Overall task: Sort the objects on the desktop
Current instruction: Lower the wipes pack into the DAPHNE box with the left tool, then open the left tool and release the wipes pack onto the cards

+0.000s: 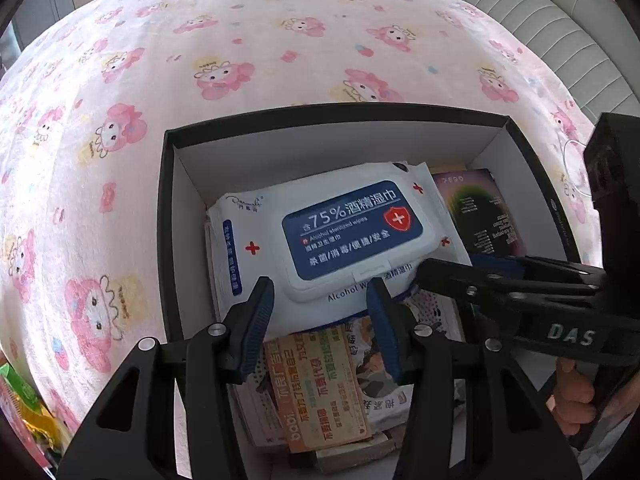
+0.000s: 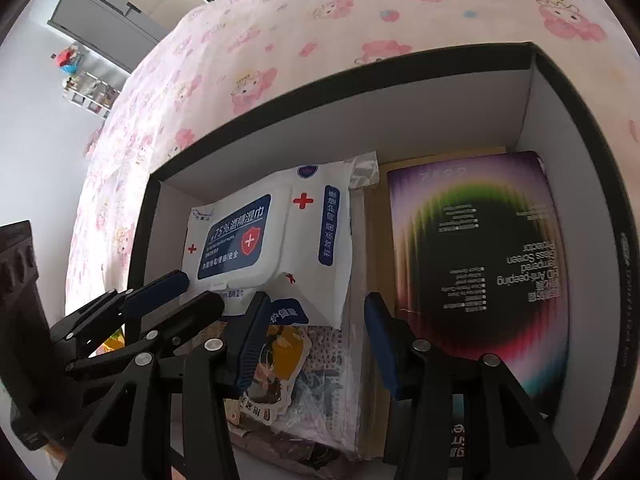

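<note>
A black box (image 1: 320, 120) (image 2: 360, 76) with white walls sits on the pink cloth. Inside lies a white and blue pack of alcohol wipes (image 1: 344, 232) (image 2: 260, 240), and beside it a dark rainbow screen-protector box (image 1: 476, 208) (image 2: 480, 256). Printed cards (image 1: 320, 384) and a sticker sheet (image 2: 276, 360) lie under the pack's near end. My left gripper (image 1: 320, 312) (image 2: 180, 296) hovers open over the near edge of the wipes. My right gripper (image 2: 316, 320) (image 1: 428, 272) is open too, and the pack's near corner sits between its fingers without being pressed.
A pink cartoon-print cloth (image 1: 240, 60) covers the surface around the box. Colourful snack packets (image 1: 20, 400) lie at the lower left. A grey ribbed cushion (image 1: 540, 8) is at the far right. A hand (image 1: 572, 392) holds the right gripper. A small shelf (image 2: 92, 88) stands by the wall.
</note>
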### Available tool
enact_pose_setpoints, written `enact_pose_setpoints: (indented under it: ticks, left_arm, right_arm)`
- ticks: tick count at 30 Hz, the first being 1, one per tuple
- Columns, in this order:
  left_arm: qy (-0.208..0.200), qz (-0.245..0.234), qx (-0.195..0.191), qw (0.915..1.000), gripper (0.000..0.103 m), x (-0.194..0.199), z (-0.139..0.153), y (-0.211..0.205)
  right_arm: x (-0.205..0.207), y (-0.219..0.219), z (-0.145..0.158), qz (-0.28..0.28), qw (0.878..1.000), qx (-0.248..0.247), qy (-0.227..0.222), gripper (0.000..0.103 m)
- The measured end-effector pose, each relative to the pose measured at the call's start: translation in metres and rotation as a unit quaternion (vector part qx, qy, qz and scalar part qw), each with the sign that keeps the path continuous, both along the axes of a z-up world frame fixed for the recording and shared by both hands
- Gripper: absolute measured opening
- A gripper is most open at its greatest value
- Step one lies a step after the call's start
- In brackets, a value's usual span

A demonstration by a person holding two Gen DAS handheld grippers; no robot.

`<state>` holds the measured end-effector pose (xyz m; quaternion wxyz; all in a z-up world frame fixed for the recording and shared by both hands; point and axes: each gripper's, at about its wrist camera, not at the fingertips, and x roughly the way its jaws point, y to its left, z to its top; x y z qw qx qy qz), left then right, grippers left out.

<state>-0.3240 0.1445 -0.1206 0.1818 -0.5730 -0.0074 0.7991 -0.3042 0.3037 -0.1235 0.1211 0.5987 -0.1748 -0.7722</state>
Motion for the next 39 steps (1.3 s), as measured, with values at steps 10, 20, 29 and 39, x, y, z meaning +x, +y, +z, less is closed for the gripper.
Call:
enact_pose_setpoints:
  ticks: [10,20,29,39]
  left_arm:
    - [0.006,-0.029,-0.039,0.9988,0.052,0.013,-0.004,0.013]
    - [0.010,-0.049,-0.071,0.9962,0.052,0.011,-0.011,0.025]
    - [0.026,-0.044,-0.115,0.9921,0.051,0.007,-0.016,0.033]
    - [0.035,-0.034,-0.119,0.9917,0.047,-0.005,-0.018,0.032]
  right_arm:
    - [0.006,-0.001,-0.004,0.013,1.000,0.018,-0.012,0.045]
    - [-0.001,0.002,-0.012,0.002,0.999,0.038,-0.014,0.045]
    - [0.001,0.006,-0.018,-0.001,0.999,0.031,-0.020,0.045]
    - [0.002,0.008,-0.025,0.003,0.999,0.036,-0.026,0.045]
